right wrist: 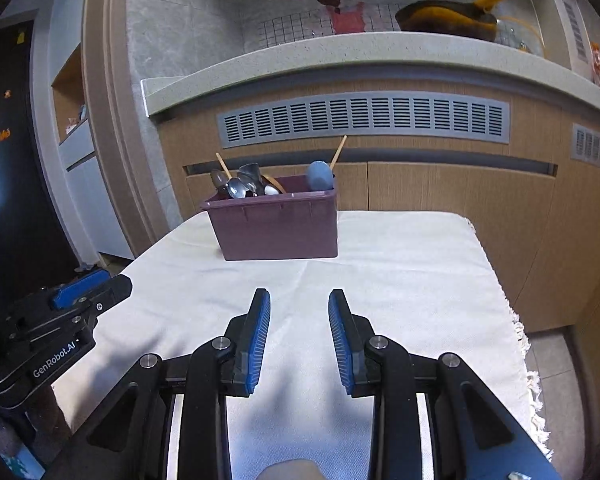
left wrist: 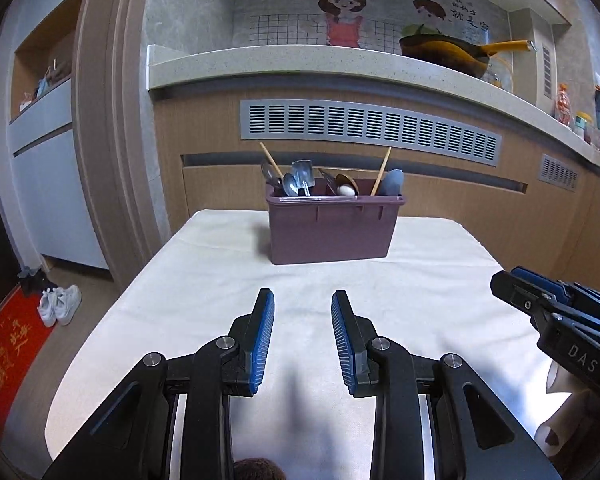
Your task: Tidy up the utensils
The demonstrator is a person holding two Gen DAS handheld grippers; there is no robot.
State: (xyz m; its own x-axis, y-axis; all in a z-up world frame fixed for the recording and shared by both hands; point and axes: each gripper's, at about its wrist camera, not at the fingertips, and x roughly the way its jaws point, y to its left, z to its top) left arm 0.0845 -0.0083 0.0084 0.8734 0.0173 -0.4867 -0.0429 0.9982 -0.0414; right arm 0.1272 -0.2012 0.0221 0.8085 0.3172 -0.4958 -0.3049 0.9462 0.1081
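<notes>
Left wrist view alone shows white sneakers beside the table.

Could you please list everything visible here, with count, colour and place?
bin: one, purple, far end of the cloth
spoons: several, metal, bin's left part
chopsticks: two, wooden, leaning in the bin
blue utensil: one, bin's right end
cloth: one, cream, covering the table
pan: one, dark with yellow handle, on the counter
vent: one, grey, below the counter
shoes: one pair, white, on the floor
mat: one, red, floor
left gripper: open, empty
right gripper: open, empty
</notes>
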